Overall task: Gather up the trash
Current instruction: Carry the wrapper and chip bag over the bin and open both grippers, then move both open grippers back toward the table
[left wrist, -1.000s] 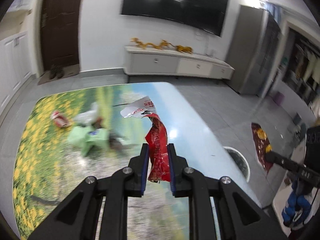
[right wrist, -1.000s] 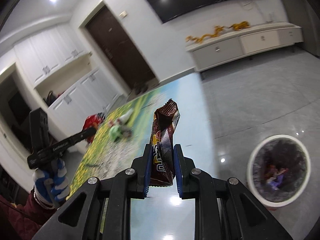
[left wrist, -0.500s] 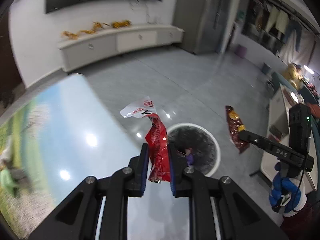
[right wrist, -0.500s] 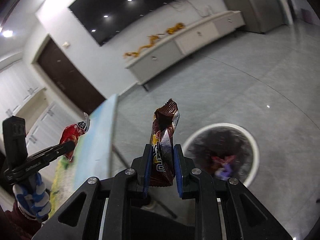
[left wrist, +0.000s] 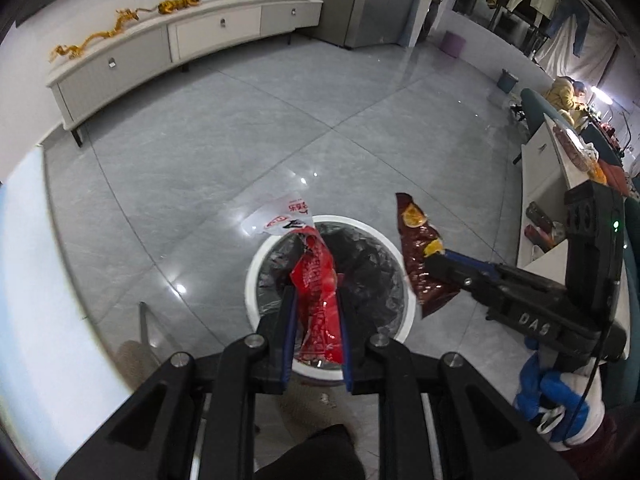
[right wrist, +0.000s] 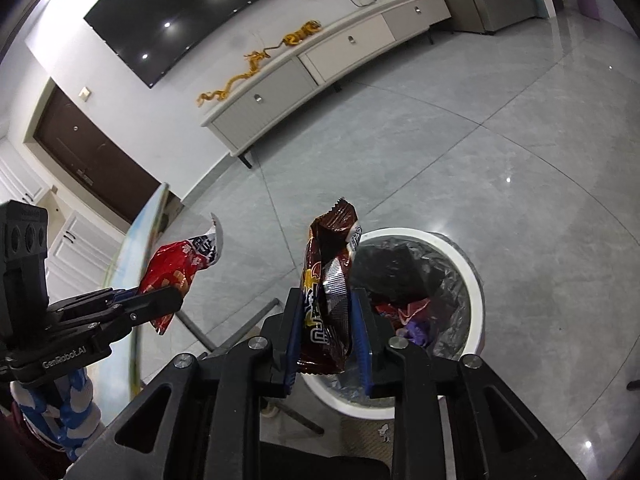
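We held both grippers over the white-rimmed trash bin (left wrist: 326, 224), which stood on bare grey floor tiles (left wrist: 208, 120) with wide open room beyond it toward the low white cabinet (left wrist: 180, 36) along the wall. Our left gripper (left wrist: 316, 308) was clamped on a red wrapper (left wrist: 316, 292), whose white torn end reached past the bin's far rim. Our right gripper (right wrist: 326, 320) had a brown wrapper (right wrist: 326, 280) standing upright between its blue pads; its jaws had just been opening, and the wrapper looked slack against the right-hand pad, though it had not dropped. From the left wrist view that same brown wrapper (left wrist: 422, 260) hung just right of the bin's rim. The bin's black liner (right wrist: 400, 264) already held some red and purple scraps (right wrist: 408, 316). The table edge (right wrist: 140, 248) ran close on the left, its metal legs (right wrist: 240, 324) slanting down beside the bin.
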A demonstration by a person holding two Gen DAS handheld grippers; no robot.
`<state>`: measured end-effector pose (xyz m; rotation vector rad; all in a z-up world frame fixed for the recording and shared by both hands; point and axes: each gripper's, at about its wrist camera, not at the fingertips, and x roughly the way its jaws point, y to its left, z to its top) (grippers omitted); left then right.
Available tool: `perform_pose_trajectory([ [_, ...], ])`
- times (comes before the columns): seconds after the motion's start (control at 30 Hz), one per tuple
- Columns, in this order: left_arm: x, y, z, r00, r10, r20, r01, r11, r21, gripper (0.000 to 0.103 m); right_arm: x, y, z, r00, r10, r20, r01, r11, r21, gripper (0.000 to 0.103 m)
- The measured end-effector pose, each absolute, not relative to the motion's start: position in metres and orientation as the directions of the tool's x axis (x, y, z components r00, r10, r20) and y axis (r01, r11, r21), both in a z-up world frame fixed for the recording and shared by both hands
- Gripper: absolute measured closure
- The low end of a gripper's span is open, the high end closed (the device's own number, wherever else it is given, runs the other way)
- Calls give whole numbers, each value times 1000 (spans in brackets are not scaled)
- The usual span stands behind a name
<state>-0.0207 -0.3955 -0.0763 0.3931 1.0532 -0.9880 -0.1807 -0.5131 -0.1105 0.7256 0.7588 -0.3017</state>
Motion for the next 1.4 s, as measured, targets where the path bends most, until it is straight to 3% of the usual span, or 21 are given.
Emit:
perform_pose_trajectory([
  [0.1, -14, -403, -82, 99, -490, -866, 823, 529, -206, 82, -173, -522, -118, 683, -2, -730, 510, 717, 475, 73],
  [0.23, -14, -417, -83, 94, -499, -861, 820, 529, -218, 59, -171, -532, -121, 671, -11, -742, 525, 712, 465, 68],
  [0.27, -15, -417, -83, 99, -500, -860, 821, 530, -214, 58, -172, -532, -120, 670, -12, -742, 526, 713, 463, 66],
  [0.8, -36, -387, -46, 295, -502, -813, 804, 590, -72, 57, -196, -526, -101, 680, -58, -731, 547, 705, 452, 58],
  [0.87, -41, -380, -41, 326, -501, -802, 798, 600, -51, 47, -200, -523, -97, 682, -64, -728, 547, 706, 450, 58],
  [0.93, -47, -369, -33, 364, -505, -783, 790, 613, -28, 43, -204, -519, -92, 686, -70, -724, 545, 709, 447, 57],
  [1.4, -74, -303, 12, 497, -531, -687, 742, 670, 19, 43, -222, -480, -44, 726, -125, -676, 513, 753, 412, 52],
])
